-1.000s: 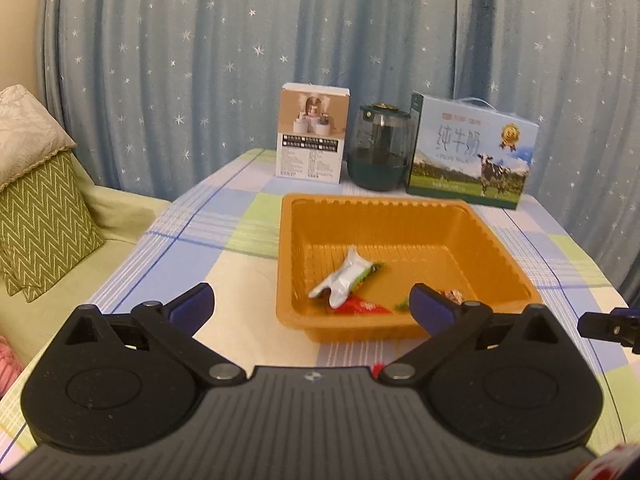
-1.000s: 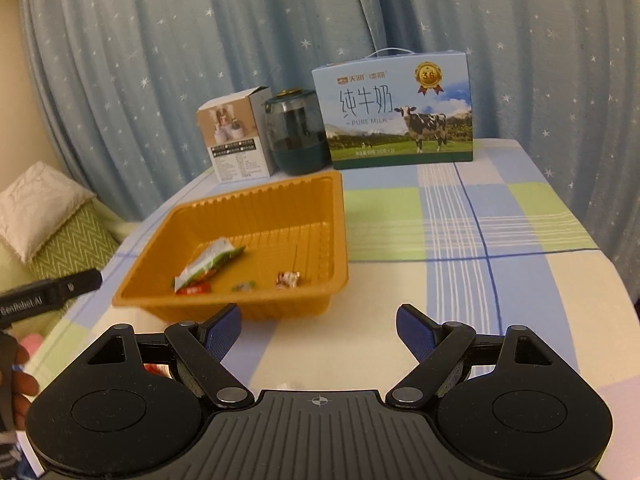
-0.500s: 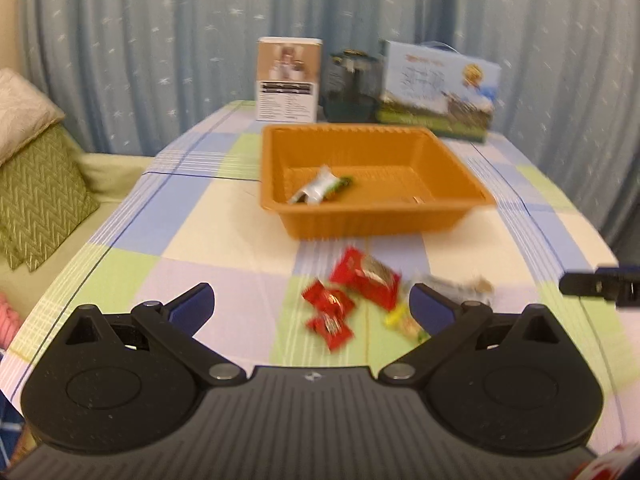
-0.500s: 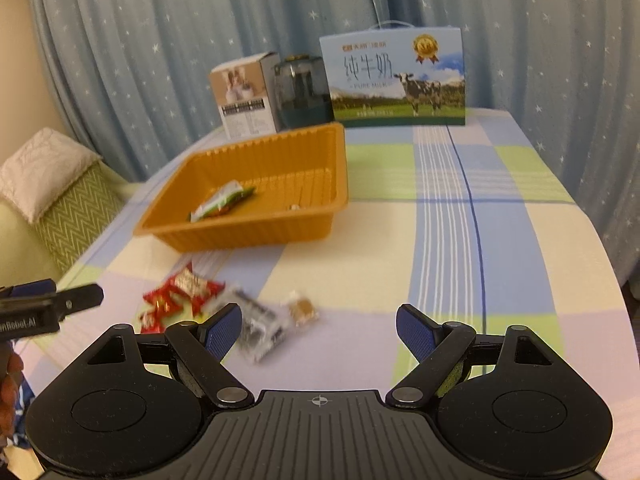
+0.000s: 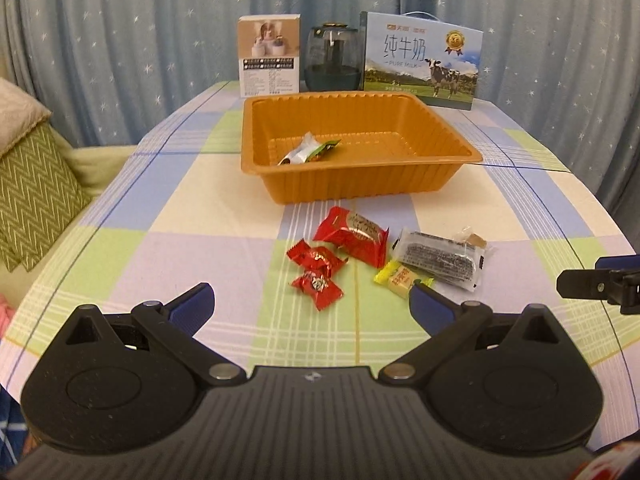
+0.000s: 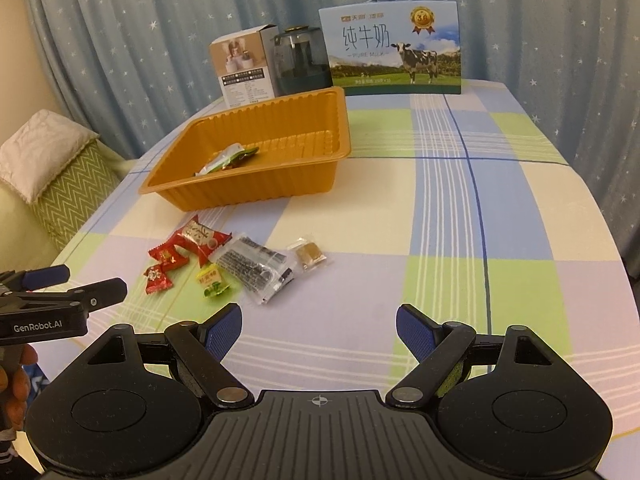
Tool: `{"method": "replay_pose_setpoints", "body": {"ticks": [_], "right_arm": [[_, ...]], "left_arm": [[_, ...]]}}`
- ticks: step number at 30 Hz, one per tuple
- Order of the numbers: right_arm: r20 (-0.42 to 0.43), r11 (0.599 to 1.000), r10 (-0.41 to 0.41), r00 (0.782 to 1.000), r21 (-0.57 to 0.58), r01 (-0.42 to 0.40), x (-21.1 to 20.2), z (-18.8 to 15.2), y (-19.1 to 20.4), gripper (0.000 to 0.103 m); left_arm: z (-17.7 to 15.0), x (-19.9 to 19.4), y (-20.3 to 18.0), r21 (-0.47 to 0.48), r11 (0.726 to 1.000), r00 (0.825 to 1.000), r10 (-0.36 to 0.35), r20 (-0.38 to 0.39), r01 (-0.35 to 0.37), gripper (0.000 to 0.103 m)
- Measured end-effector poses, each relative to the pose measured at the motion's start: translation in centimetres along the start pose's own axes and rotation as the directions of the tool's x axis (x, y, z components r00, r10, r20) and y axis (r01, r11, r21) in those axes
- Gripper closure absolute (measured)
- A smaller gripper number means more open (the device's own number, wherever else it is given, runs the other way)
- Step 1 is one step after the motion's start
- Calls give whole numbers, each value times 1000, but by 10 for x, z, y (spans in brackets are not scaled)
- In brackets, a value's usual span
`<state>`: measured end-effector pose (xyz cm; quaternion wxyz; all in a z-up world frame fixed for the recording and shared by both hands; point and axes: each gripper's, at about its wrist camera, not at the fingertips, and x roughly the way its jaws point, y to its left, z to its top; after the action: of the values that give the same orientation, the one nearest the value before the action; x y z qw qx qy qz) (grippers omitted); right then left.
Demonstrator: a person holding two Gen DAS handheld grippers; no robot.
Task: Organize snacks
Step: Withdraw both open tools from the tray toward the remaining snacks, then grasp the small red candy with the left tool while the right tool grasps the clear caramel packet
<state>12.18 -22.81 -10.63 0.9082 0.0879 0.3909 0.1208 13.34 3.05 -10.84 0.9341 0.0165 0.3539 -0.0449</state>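
The loose snacks (image 5: pixel 384 256) lie clustered on the surface (image 5: pixel 200 220) just before the orange tray (image 5: pixel 360 184), the dark packet's (image 5: pixel 440 258) long axis running crosswise, straight ahead of the nearer left hand-held gripper (image 5: pixel 310 300), which, like the right hand-held gripper (image 6: pixel 319 330), gapes wide and empty.

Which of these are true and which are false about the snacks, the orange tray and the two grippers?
1. The orange tray is empty. False: a white and green packet lies inside.
2. Red candies lie on the table in front of the tray. True.
3. The left gripper holds a candy. False: it is open and empty.
4. The right gripper is open. True.
5. The milk box lies flat. False: it stands upright behind the tray.
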Motion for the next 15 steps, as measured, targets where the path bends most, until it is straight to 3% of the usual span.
{"method": "replay_pose_setpoints", "body": {"ticks": [12, 15], "right_arm": [[-6, 1000, -18, 1000, -7, 18, 15, 2, -6, 19], [-9, 1000, -21, 1000, -2, 21, 21, 2, -10, 19]], "left_arm": [[-4, 18, 5, -40, 999, 1000, 0, -25, -1, 0], [-5, 27, 4, -50, 999, 999, 4, -34, -6, 7]]}}
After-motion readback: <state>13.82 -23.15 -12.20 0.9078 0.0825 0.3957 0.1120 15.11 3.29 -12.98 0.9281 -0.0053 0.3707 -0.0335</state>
